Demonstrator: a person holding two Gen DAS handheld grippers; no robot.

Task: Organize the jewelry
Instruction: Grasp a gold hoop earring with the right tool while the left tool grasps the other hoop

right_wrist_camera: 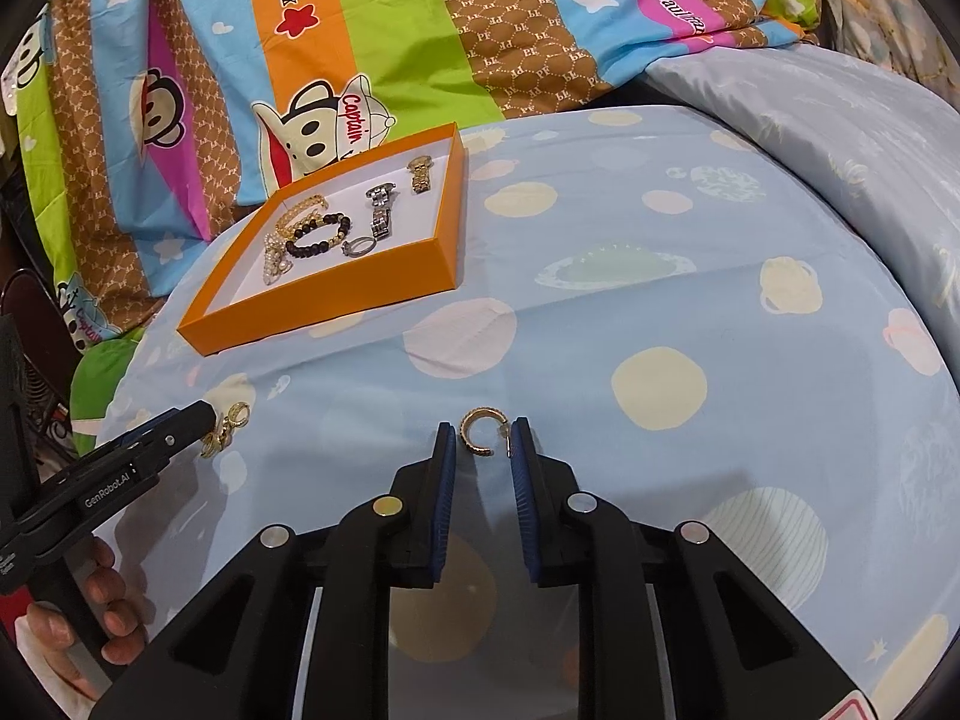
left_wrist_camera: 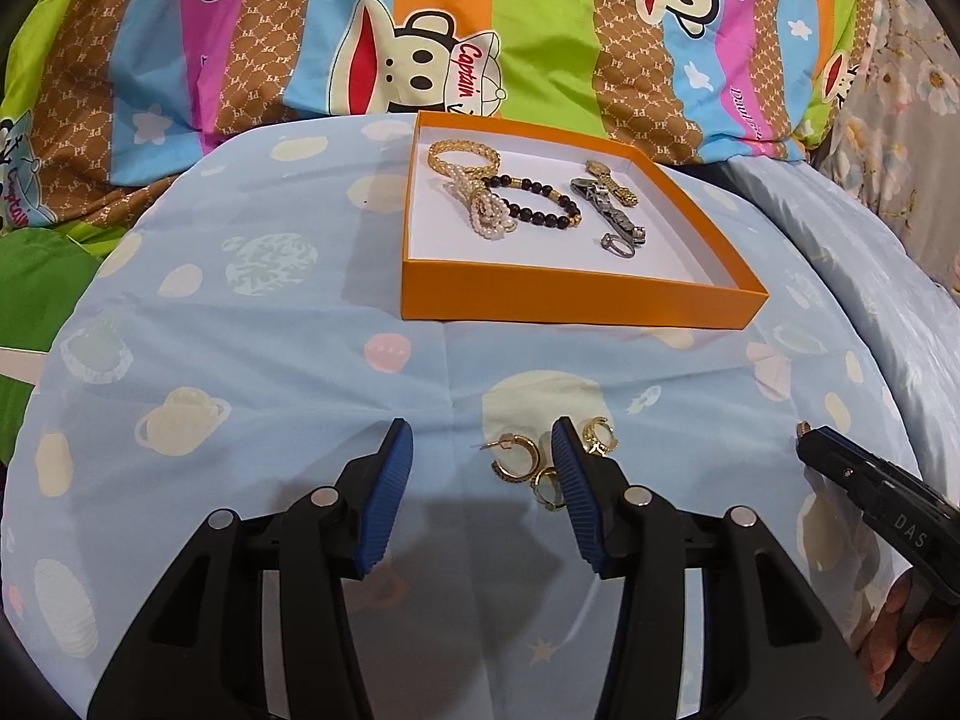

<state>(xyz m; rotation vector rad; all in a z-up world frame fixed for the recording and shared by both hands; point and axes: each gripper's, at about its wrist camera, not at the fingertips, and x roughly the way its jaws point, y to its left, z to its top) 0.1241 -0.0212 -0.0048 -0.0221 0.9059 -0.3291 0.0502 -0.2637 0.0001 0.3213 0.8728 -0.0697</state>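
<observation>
My left gripper [left_wrist_camera: 480, 444] stands open low over the blue cloth. A gold hoop earring [left_wrist_camera: 510, 459] and a small gold ring piece [left_wrist_camera: 549, 489] lie between its blue pads, and another gold earring [left_wrist_camera: 600, 435] lies just outside the right pad. My right gripper [right_wrist_camera: 483, 438] is shut on a single gold hoop earring [right_wrist_camera: 477, 438] at its fingertips, just above the cloth. The orange box [left_wrist_camera: 582, 300] [right_wrist_camera: 336, 294] farther back holds a gold bracelet, pearls, a dark bead bracelet [left_wrist_camera: 534, 201], two watches and a ring.
A planet-print blue sheet [right_wrist_camera: 660, 312] covers the rounded surface. A striped cartoon blanket [left_wrist_camera: 420, 30] is heaped behind the box. The right gripper's tip [left_wrist_camera: 807, 435] shows at the right of the left wrist view. A hand [right_wrist_camera: 90, 600] holds the left gripper's handle.
</observation>
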